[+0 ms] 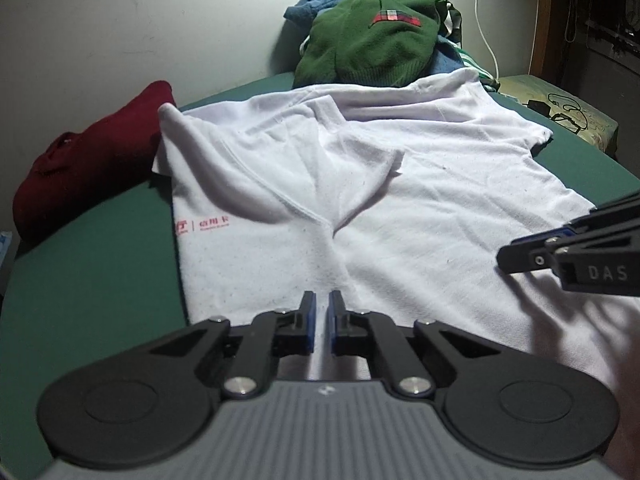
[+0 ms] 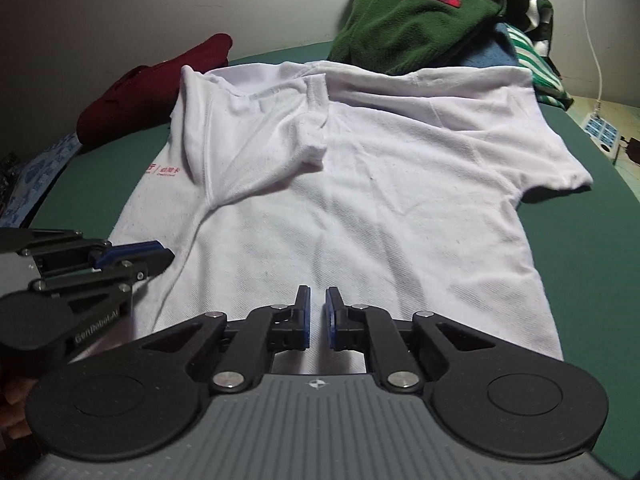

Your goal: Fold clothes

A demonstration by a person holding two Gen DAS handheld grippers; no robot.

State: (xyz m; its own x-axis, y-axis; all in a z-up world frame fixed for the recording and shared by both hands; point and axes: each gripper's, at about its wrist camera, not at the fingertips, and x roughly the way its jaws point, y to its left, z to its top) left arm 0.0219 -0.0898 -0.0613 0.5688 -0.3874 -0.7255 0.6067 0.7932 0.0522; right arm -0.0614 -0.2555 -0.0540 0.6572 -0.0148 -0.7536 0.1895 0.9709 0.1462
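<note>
**White t-shirt flat on green table, both grippers above its near end**

White t-shirt (image 1: 360, 184) lies spread on the green table (image 1: 92, 280); its long axis runs away from me, far end against the green sweater (image 1: 372, 36) pile; one sleeve (image 2: 316, 120) folded inward, other sleeve (image 2: 560, 172) out flat at right. I see bare table on both sides; maroon garment (image 1: 80, 160) near the left edge. Left gripper (image 1: 322, 304) nearly closed, a narrow gap, holding nothing; right gripper (image 2: 317, 300) likewise, empty, just beside it.
</note>
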